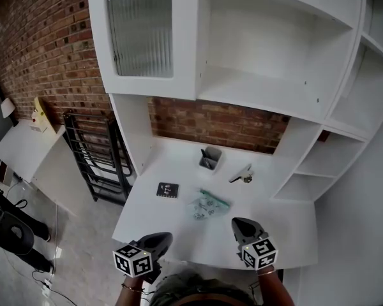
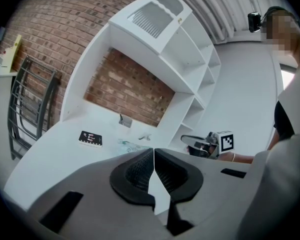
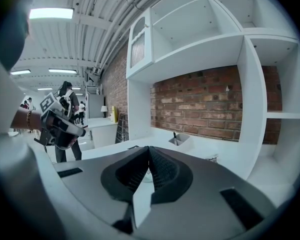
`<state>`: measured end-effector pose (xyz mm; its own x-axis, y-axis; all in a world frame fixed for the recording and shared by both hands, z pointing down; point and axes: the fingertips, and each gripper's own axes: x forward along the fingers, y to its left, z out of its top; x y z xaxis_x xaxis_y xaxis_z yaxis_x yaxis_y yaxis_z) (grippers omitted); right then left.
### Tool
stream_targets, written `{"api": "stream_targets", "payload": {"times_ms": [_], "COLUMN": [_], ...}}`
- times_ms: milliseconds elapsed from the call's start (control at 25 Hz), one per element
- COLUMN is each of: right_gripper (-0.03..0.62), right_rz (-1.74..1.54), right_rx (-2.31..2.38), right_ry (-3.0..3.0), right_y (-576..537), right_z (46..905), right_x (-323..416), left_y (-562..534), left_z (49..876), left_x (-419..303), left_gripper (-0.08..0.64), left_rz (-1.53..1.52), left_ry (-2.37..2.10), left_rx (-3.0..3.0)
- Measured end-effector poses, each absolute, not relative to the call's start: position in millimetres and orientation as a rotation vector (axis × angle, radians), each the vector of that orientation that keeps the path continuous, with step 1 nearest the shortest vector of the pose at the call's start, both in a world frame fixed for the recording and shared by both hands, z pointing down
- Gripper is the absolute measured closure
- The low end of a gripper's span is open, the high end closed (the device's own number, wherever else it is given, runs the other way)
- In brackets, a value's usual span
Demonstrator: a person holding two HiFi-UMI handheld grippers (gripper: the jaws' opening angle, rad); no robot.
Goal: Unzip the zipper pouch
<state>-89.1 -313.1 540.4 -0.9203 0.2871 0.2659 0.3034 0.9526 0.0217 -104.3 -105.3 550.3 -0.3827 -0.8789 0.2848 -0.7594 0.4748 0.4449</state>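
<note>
The zipper pouch [image 1: 207,204] lies near the grey cup [image 1: 209,158], on the person's side. It looks soft and light, so pinch the zip end. The left gripper [image 1: 161,238] and right gripper [image 1: 240,224], farther from the cup, are closed and empty.

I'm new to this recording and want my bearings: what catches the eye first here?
A white shelving desk stands against a brick wall, with a clear zipper pouch lying near the middle of its top. The left gripper and right gripper hang at its near edge, both with jaws shut on nothing.
</note>
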Motion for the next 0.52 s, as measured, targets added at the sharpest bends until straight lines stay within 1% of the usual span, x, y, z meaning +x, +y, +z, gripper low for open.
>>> {"api": "stream_targets", "payload": {"times_ms": [280,520], "right_gripper": [0.591,0.591], "right_rz": [-0.116,-0.110], "right_rx": [-0.444,-0.431], "right_ry": [-2.847,-2.847], "right_y": [-312.2,-313.6], "right_z": [539.4,541.6], "right_x": [-95.8,-99.4], "left_y": [-116.1,-123.1], "left_z": [545.1,543.0], "left_x": [-113.7,-123.0], "left_gripper": [0.554,0.555], "left_rz": [-0.277,-0.103], "left_ry": [-2.291,-2.397], "left_rx": [1.361,1.326]}}
